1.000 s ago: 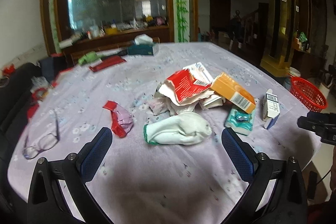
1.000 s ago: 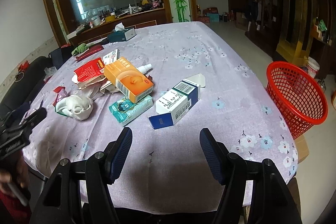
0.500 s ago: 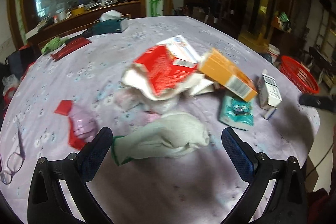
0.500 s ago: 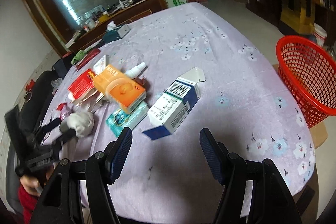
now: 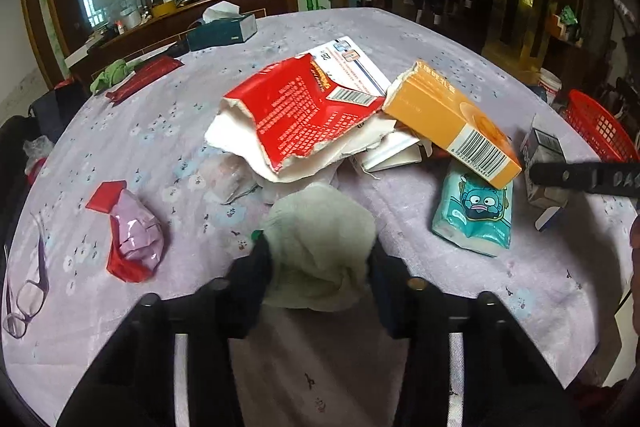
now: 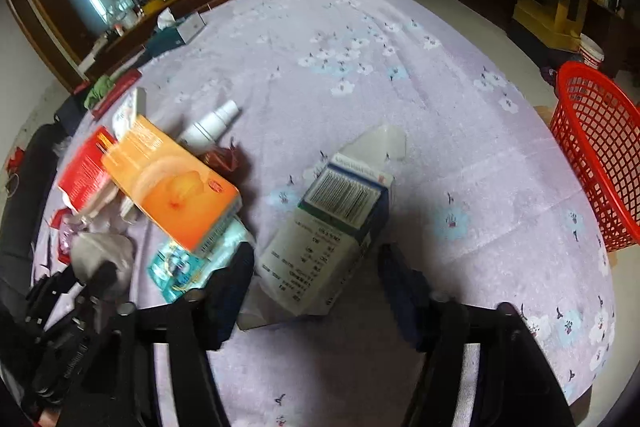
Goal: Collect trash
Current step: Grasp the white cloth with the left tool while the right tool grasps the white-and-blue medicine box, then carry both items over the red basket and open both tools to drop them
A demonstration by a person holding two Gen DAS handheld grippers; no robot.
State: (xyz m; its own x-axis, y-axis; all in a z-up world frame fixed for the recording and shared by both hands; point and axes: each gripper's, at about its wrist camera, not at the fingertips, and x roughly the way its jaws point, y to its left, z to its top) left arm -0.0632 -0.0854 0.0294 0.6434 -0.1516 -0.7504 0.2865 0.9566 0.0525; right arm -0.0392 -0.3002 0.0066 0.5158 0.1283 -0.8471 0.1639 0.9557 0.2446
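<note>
Your left gripper has its jaws pressed in on either side of the crumpled white wad, which bulges between the two dark pads on the counter. Your right gripper has its jaws spread wide, one on each side of the blue-and-white carton; whether the pads touch it, you cannot tell.

Take the orange box as your landmark. It lies tilted, its low end resting on the teal tissue pack. Just left of it sits the torn red carton, on top of white torn card. The wad lies in front of that heap, nearer you than the orange box. Well to its left lie a red-and-pink wrapper and, at the counter's edge, a pair of glasses. To its right stands the blue-and-white carton, with the red basket beyond the counter's rim. In the right wrist view a white spray bottle lies just behind the orange box, and the red basket stands on the floor well right of it.
</note>
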